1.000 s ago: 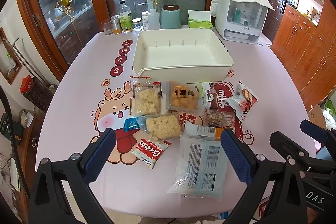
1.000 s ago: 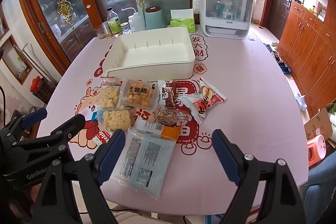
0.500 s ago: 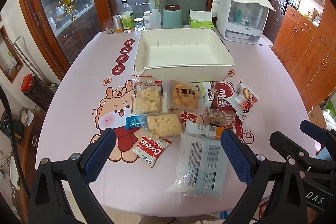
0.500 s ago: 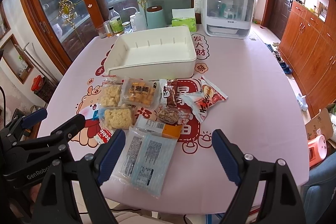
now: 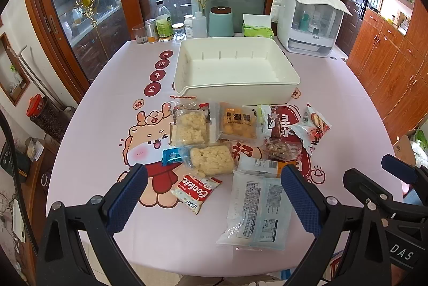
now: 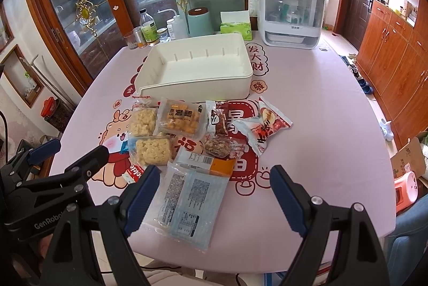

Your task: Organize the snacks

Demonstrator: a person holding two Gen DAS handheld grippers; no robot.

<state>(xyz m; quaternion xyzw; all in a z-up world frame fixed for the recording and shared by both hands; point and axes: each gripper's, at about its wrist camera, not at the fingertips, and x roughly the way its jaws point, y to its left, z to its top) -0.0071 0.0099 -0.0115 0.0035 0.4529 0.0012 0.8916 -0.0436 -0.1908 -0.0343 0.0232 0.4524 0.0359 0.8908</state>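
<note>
Left wrist view: the snack packets (image 5: 222,141) lie loose on the pink printed tablecloth (image 5: 107,104), just in front of the empty white bin (image 5: 235,71). They look light, crinkly and slippery; the rice-crisp bars (image 5: 211,158) likely crush easily, so a sealed edge seems the safest place to pinch. The left gripper (image 5: 214,195) and right gripper (image 6: 211,195) hover spread wide, holding nothing. Bottles and a tissue box (image 5: 258,30) line the far edge; wooden cabinets flank the room.

At the table's (image 5: 107,104) twelve o'clock edge stand a mint canister (image 5: 221,21) and green tissue box (image 5: 258,30); bottles (image 5: 163,25) cluster at eleven, a white appliance (image 5: 307,23) at one.
</note>
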